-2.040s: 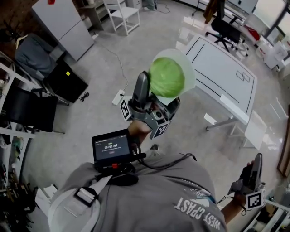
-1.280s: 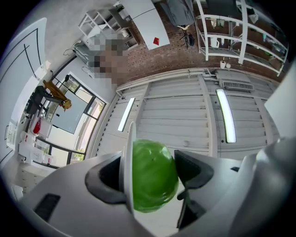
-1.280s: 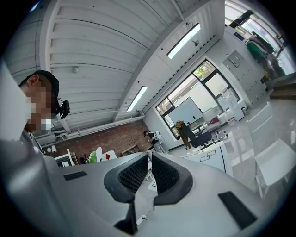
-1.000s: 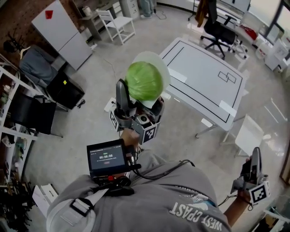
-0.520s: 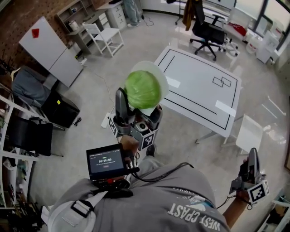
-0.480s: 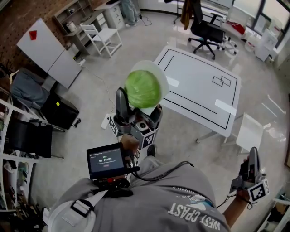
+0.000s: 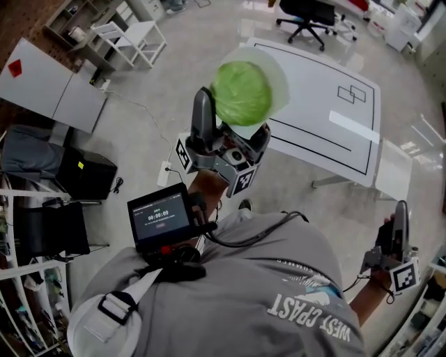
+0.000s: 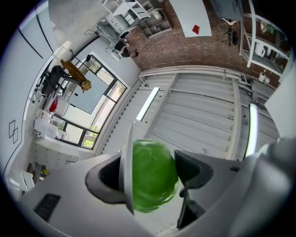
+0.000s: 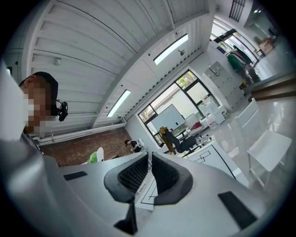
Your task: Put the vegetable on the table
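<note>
A round green cabbage (image 7: 240,92) is held up in the air by my left gripper (image 7: 233,115), which is shut on it. A thin white plate (image 7: 277,68) stands on edge between one jaw and the cabbage. In the left gripper view the cabbage (image 8: 152,176) fills the gap, with the plate edge (image 8: 125,178) at its left. The white table (image 7: 327,84) with black outlines stands on the floor beyond it. My right gripper (image 7: 398,216) hangs low at the lower right, jaws together on nothing; its own view shows the same right gripper (image 9: 149,162).
A small screen (image 7: 159,217) sits at the person's chest. A white chair (image 7: 136,35), a white board (image 7: 49,84) and a black case (image 7: 83,178) stand at the left. A black office chair (image 7: 313,12) is behind the table, a white stool (image 7: 394,171) at its right.
The left gripper with the cabbage has risen and moved right in the head view; it now overlaps the table's near corner. The right gripper stays low at the side.
</note>
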{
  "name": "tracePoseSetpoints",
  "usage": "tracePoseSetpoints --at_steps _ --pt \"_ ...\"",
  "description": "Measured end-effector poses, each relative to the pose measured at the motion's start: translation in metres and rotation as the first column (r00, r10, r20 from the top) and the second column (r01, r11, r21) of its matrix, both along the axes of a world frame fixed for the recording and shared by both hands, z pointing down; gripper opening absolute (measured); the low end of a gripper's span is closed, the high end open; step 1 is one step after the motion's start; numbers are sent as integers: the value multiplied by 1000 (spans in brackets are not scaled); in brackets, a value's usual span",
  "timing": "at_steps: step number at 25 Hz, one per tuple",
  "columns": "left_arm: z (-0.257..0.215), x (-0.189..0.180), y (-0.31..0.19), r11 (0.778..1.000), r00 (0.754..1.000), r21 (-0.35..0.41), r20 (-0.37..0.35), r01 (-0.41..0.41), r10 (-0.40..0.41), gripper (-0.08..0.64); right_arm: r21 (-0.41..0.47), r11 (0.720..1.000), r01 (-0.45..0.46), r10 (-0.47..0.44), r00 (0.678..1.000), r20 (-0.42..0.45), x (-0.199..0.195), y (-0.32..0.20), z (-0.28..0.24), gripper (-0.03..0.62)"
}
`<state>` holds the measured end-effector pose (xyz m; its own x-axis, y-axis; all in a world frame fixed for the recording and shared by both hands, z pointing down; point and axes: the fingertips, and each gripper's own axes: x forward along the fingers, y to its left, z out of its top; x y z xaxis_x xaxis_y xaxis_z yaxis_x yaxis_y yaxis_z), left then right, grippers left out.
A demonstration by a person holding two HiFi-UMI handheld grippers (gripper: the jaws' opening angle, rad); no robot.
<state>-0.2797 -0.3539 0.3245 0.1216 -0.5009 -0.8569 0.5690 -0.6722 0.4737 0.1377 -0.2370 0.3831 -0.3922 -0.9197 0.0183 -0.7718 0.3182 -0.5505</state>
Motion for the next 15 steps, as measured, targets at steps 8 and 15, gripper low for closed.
tracePoseSetpoints --at_steps 8,15 --pt "27 5 -66 998 999 -38 -6 -53 53 327 -47 997 -58 58 998 -18 -1 -30 12 9" --pt "72 59 -120 996 999 -86 7 38 -38 327 -88 995 42 -43 999 -5 59 -99 49 9"
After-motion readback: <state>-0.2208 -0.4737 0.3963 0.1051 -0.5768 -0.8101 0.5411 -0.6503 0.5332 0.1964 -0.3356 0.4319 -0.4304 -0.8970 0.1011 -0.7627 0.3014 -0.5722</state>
